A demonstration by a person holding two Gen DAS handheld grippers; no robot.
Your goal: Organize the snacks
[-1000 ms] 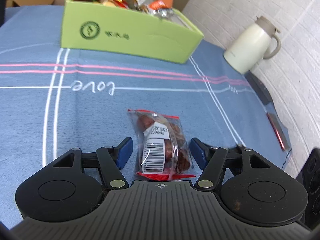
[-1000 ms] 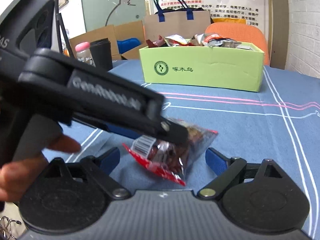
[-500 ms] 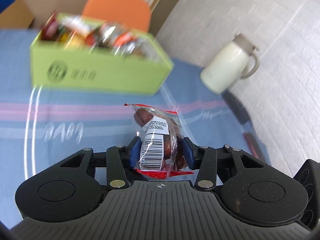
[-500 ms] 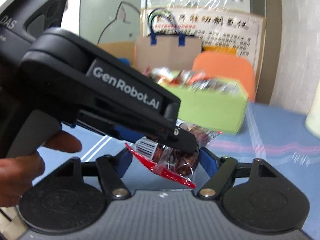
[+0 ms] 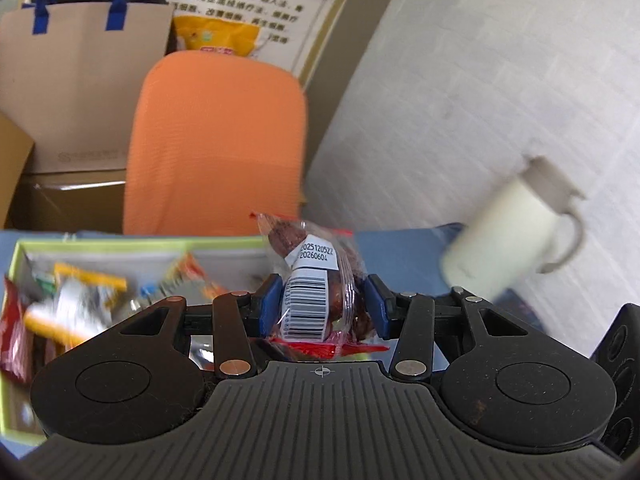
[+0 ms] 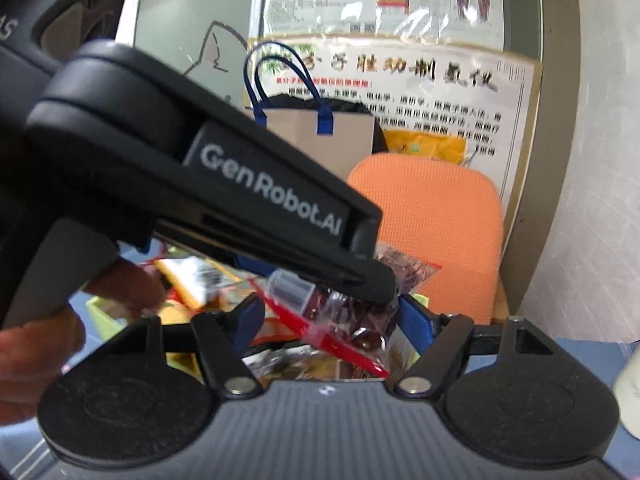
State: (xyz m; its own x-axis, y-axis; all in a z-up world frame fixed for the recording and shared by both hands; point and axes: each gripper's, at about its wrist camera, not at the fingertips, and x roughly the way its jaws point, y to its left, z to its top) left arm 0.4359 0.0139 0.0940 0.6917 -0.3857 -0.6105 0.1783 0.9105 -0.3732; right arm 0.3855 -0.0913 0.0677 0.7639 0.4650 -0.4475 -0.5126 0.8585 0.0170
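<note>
The step in hand looks like the carry: the left gripper (image 5: pixel 323 307) has its blue pads (image 5: pixel 269 304) pressed against both sides of a small clear plastic snack packet with red sealed edges and a white barcode label (image 5: pixel 316 280), dark reddish pieces showing through the film, and its jaws are closing a little further on it. The packet stands nearly upright between the pads, above the near part of an open lime-green cardboard box (image 5: pixel 132 243) already full of mixed wrappers. In the right wrist view the same packet (image 6: pixel 340 312) hangs in the gap of the right gripper (image 6: pixel 326 320), whose jaws stand about half apart and are closing; its right pad seems close to the film, but whether it touches is not clear, since the black body of the left gripper (image 6: pixel 224 184) crosses in front. A finger of the person's hand (image 6: pixel 124 286) rests at that tool's trigger. The next move, I judge, calls for bringing the packet over a free spot in the box and then easing the left jaws apart so it drops flat among the other snacks, without snagging the right pads. The box's contents are smeared by blur, so the single wrappers cannot be told apart, and its near wall is hidden by the gripper body. A cream-white insulated jug with a handle (image 5: pixel 516 232), on the blue tablecloth, is also blurred.
</note>
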